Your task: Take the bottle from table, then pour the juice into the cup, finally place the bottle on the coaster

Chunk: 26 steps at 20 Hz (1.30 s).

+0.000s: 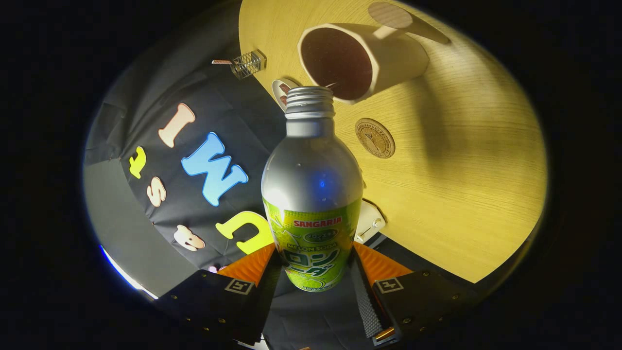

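Observation:
A silver bottle (312, 180) with a green label sits between my fingers, and my gripper (315, 267) is shut on its lower body. Its threaded neck (309, 103) has no cap. The whole view is rolled against the wooden table (461, 194), so the bottle leans with its mouth close to the rim of the beige cup (362, 58). The cup's inside looks dark reddish brown; I cannot tell whether liquid is flowing. A round brown coaster (374, 138) lies on the table just to the side of the bottle's neck, nearer to me than the cup.
A small wire basket (248, 63) stands at the table's edge beyond the bottle. A white round object (281, 90) is partly hidden behind the neck. A ribbed round disc (390, 14) lies past the cup. A white fitting (369, 221) sits at the table's near edge.

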{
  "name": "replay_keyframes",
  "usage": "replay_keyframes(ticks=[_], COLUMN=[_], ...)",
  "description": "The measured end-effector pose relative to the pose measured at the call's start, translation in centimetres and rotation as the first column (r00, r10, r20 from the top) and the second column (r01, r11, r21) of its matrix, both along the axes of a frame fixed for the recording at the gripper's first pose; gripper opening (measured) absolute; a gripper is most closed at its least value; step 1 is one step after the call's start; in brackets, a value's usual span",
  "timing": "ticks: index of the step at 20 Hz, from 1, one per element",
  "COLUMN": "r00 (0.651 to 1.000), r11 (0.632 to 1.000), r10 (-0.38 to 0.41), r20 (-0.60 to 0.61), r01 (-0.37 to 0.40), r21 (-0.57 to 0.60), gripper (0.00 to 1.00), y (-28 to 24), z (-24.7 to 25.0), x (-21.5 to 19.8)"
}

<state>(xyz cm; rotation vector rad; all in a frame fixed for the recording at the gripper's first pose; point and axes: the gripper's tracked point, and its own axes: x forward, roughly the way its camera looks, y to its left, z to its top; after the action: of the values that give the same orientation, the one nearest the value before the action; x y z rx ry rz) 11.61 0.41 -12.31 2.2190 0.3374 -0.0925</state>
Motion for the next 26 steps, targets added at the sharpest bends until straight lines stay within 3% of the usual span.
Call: replay_keyframes(ticks=[8, 14, 17, 21, 26], r00=[0.998, 0.991, 0.982, 0.976, 0.958], r11=[0.988, 0.927, 0.859, 0.772, 0.572], r10=[-0.005, 0.029, 0.07, 0.07, 0.083], r20=[-0.062, -0.127, -0.175, -0.205, -0.275], r01=[-0.004, -0.074, -0.149, -0.183, -0.272], r21=[-0.153, -0.367, -0.489, -0.608, -0.774], gripper=[0.75, 0.75, 0.76, 0.76, 0.76], y=[-0.9, -0.7, 0.0, 0.1, -0.5], z=[-2.3, -5.4, -7.3, -8.5, -10.1], x=[0.0, -0.4, -0.9, -1.1, -2.4])
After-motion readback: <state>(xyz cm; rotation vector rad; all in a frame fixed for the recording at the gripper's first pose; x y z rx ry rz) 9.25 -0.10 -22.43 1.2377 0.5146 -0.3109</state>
